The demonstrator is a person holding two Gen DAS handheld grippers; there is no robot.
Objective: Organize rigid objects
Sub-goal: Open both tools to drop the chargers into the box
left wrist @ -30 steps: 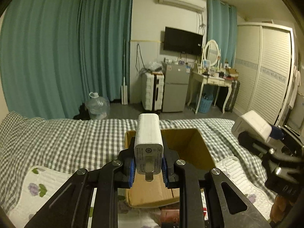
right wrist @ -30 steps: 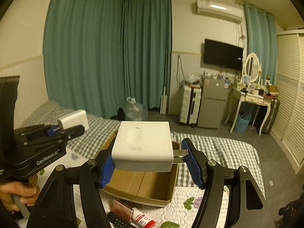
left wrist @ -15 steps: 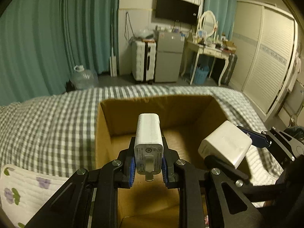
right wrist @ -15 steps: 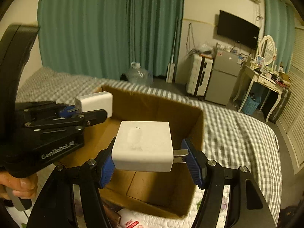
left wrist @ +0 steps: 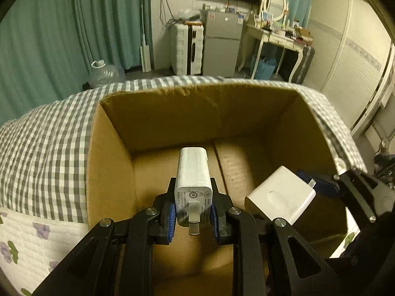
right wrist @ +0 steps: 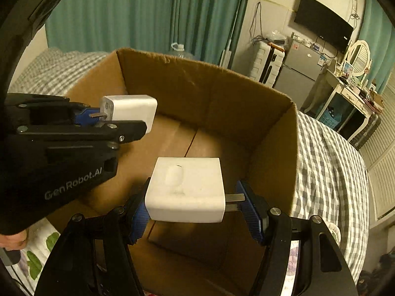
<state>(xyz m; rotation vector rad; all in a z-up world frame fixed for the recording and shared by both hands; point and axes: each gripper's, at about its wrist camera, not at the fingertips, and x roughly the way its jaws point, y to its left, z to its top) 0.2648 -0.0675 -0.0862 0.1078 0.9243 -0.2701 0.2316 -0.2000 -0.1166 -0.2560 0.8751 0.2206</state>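
My left gripper (left wrist: 193, 218) is shut on a tall white charger (left wrist: 193, 177), prongs toward the camera, held inside the open cardboard box (left wrist: 197, 108) above its floor. My right gripper (right wrist: 195, 212) is shut on a square white charger (right wrist: 185, 192), pads on its left side and on its prongs, also held over the box interior (right wrist: 192, 91). The square charger also shows in the left wrist view (left wrist: 280, 197) at right. The left gripper (right wrist: 98, 119) with the tall charger (right wrist: 130, 109) shows at left in the right wrist view.
The box sits on a bed with a grey checked cover (left wrist: 49, 133) and a floral quilt (left wrist: 29, 241). Beyond the bed are teal curtains (left wrist: 61, 24), a water jug (left wrist: 103, 71), a white suitcase (left wrist: 185, 46), a small fridge (left wrist: 222, 44) and a dressing table (left wrist: 279, 34).
Both grippers have moved forward and down from above the box's near edge to inside the box. Each still holds its charger.
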